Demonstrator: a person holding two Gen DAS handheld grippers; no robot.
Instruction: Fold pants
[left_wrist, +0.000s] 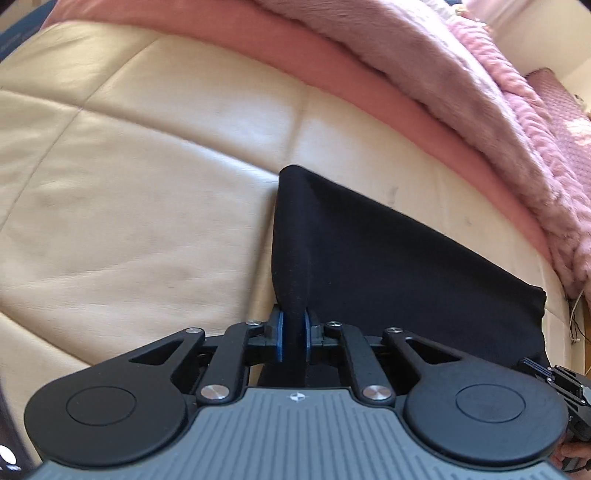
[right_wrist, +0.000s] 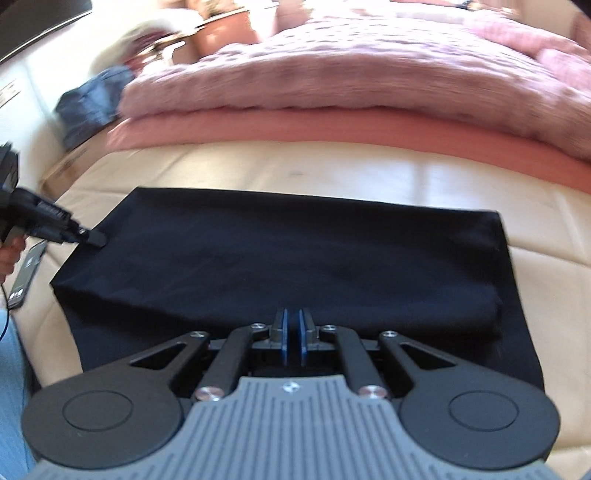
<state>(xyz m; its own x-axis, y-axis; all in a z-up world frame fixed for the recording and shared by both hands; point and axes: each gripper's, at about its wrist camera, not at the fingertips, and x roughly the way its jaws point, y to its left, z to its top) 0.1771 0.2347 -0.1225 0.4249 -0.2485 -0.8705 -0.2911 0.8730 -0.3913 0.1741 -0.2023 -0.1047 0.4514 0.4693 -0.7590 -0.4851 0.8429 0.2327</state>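
The black pants (right_wrist: 280, 251) lie folded into a broad rectangle on the cream quilted surface (right_wrist: 461, 184). My left gripper (left_wrist: 293, 338) is shut on a raised fold of the black pants (left_wrist: 388, 266) at their left edge; it also shows in the right wrist view (right_wrist: 98, 238), pinching that corner. My right gripper (right_wrist: 292, 338) is closed with a narrow gap between its blue pads (right_wrist: 282, 336), just above the near edge of the pants; no cloth shows between the pads.
A folded pink blanket (right_wrist: 351, 85) and a salmon sheet (right_wrist: 332, 127) lie along the far side. A phone (right_wrist: 26, 273) lies at the left edge. A blue-grey bag (right_wrist: 92, 103) and cluttered items sit at the far left.
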